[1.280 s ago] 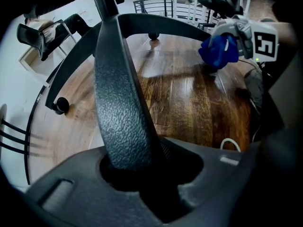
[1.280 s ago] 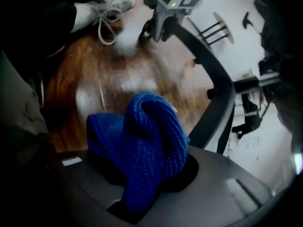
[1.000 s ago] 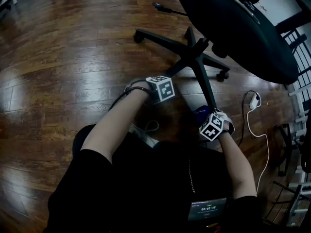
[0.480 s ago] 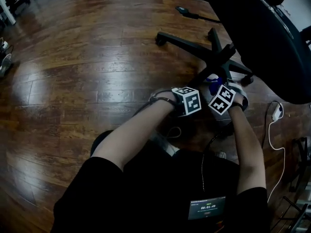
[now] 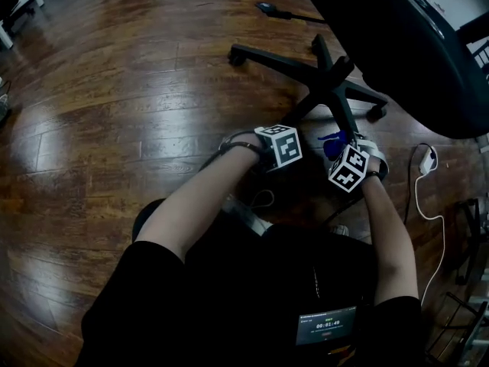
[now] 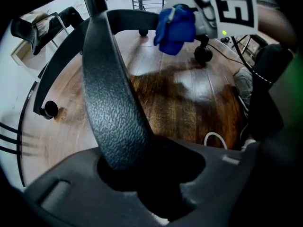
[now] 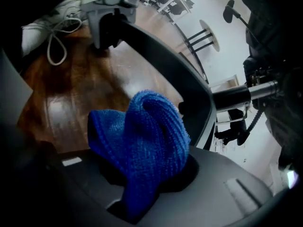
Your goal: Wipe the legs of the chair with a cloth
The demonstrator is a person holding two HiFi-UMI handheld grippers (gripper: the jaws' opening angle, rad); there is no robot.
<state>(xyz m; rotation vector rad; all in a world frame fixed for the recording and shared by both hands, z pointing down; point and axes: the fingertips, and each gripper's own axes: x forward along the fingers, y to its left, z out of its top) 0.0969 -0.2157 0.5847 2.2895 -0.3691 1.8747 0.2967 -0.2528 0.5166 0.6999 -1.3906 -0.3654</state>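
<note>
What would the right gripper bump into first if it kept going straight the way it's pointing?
The right gripper pinches a blue cloth that sticks out in front, so the cloth arrives first. It would most likely press onto the black chair leg, though depth is unclear and it might reach the floor.

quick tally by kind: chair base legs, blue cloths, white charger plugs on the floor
chair base legs: 5
blue cloth: 1
white charger plug: 1
total: 7
</note>
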